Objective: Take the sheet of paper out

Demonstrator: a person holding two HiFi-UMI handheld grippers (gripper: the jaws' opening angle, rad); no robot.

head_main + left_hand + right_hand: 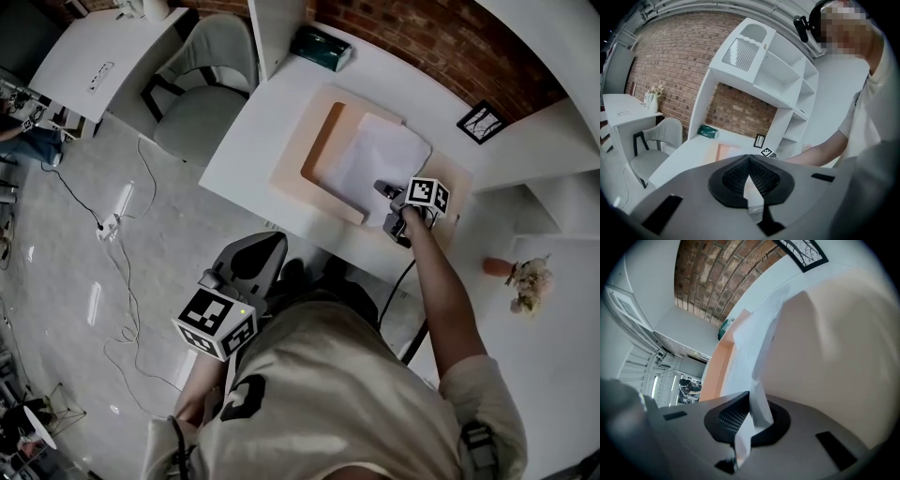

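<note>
One sheet partly in peach folder

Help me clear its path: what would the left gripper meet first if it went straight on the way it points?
Probably the white desk, near the peach folder lying on it; nothing shows in between, though depth is unclear.

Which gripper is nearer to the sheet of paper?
Right. The right gripper is shut on the sheet of paper; the left gripper hangs off the desk, apart from it.
</note>
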